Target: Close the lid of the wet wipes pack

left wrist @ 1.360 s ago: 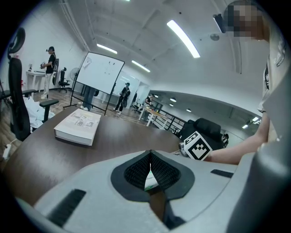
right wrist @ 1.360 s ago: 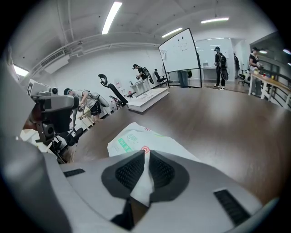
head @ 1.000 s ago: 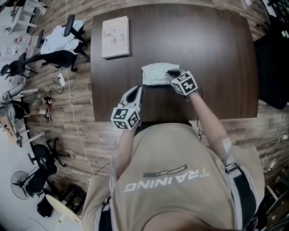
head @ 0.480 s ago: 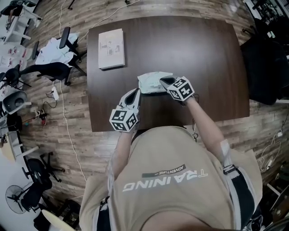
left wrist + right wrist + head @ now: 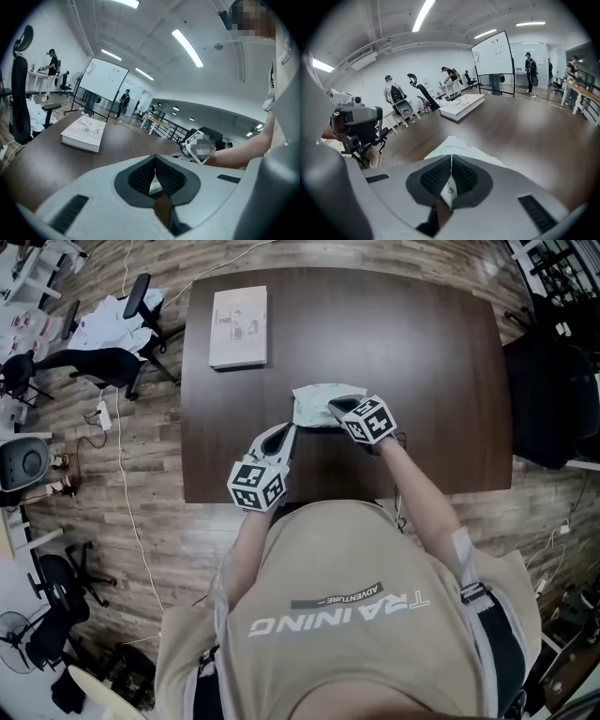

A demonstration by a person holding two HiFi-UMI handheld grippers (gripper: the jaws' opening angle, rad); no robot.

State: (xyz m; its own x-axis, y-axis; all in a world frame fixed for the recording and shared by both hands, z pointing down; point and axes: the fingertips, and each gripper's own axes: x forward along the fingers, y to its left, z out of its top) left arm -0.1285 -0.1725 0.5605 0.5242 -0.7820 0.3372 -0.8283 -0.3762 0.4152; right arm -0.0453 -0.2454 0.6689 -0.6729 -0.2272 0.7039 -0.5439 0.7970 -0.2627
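As the wipes pack point(image 5: 314, 397) lies on the table point(image 5: 422, 352), both tools are pinched tight.
The right gripper point(image 5: 336, 408) sits over the pack's right end, holding nothing; the left gripper point(image 5: 282, 434) hovers empty near its front-left corner.

Book point(image 5: 238, 326) on tbl point(image 5: 422, 352), far-L corner; chairs point(image 5: 142, 289) nearby.

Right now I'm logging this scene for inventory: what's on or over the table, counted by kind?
wet wipes pack: 1
book: 1
handheld tools: 2, the left tool and the right tool
Total: 4
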